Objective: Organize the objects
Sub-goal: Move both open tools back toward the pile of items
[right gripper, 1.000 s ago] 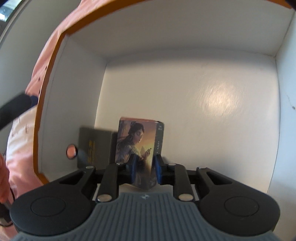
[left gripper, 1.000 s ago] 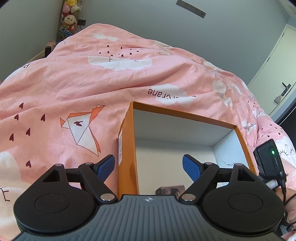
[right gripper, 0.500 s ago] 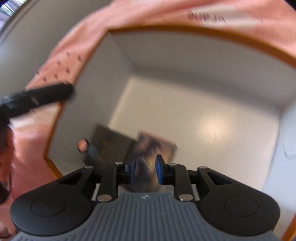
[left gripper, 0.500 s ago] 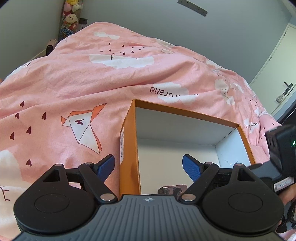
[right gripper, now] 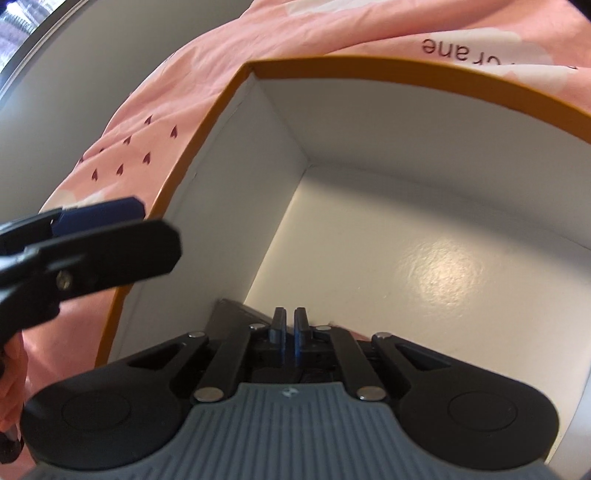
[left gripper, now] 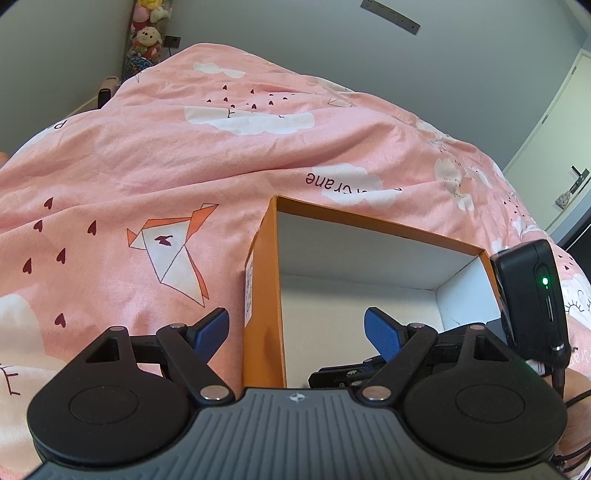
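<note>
Sitting on a pink bedspread (left gripper: 155,155) printed with clouds and origami cranes, the orange box (left gripper: 260,295) with its white inside is where the objects go, and most of its floor (right gripper: 424,258) shows bare. At the near left corner of that floor a dark flat item (right gripper: 231,314) lies partly hidden behind the right gripper (right gripper: 290,325); what it is cannot be made out, and anything else there is covered by the gripper body. The right gripper hangs over the near end of the box with its fingers drawn almost together, a thin slit between them and nothing visibly held. The left gripper (left gripper: 295,328) has its blue pads (left gripper: 212,326) spread wide, straddling the box's left wall, one pad outside over the bedspread and one inside, gripping nothing. Judging from this, at least one object is already packed, and the box has plenty of room. No loose objects show on the visible bedspread, so how much sorting is left cannot be told. Far off, stuffed toys (left gripper: 149,33) stand by the grey wall (left gripper: 295,48).
</note>
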The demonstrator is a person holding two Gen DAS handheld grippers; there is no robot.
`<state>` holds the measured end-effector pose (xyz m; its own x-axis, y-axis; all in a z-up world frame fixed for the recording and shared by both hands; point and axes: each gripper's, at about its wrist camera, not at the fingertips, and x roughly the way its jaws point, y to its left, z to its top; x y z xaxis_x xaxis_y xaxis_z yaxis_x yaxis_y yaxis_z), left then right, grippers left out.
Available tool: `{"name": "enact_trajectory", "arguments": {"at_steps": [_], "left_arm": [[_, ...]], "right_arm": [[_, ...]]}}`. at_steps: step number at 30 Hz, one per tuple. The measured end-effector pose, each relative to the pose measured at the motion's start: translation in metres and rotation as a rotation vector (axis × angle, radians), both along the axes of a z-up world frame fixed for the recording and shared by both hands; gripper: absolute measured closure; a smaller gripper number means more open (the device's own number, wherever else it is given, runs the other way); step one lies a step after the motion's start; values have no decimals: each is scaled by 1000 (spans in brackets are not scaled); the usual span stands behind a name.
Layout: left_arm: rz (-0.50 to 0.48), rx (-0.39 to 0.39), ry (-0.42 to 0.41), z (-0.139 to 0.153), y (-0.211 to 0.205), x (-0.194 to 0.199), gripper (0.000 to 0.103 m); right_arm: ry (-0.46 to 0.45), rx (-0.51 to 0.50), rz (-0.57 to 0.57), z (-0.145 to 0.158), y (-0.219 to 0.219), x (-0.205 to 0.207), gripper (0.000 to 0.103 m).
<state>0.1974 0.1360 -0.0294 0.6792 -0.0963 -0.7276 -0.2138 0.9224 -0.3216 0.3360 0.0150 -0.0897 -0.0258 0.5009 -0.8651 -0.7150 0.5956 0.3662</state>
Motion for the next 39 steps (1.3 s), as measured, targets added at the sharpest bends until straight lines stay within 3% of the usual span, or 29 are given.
{"name": "enact_trajectory", "arguments": {"at_steps": [10,14,17,19,23,26,32,39], "left_arm": [[-12,13,-20,10,-5,-9,6],[-41,28,-53,21,-15,-23,6],[-65,53,-78,32,-27,-38,6],[-77,73,-86,38,-34,-49,6],[-88,84,-83,44,-43,-74,7],[-102,65,-63,44,-48,-91,7],[-114,45,71,21,-59,-118,11],[-154,-9,298,-24,-72,-145,14]], "right_arm": [[12,53,-31,7,-15,2,99],[-61,91,-69,28,-37,-7,94],[-178,115,-85,49,-57,-26,94],[-246,133,-91,62,-73,-39,90],[-304,189,-122,83,-106,-66,66],[-341,207,-135,93,-125,-90,62],[-310,241,-116,92,-145,-135,59],[-270,143,-60,58,-145,-175,59]]}}
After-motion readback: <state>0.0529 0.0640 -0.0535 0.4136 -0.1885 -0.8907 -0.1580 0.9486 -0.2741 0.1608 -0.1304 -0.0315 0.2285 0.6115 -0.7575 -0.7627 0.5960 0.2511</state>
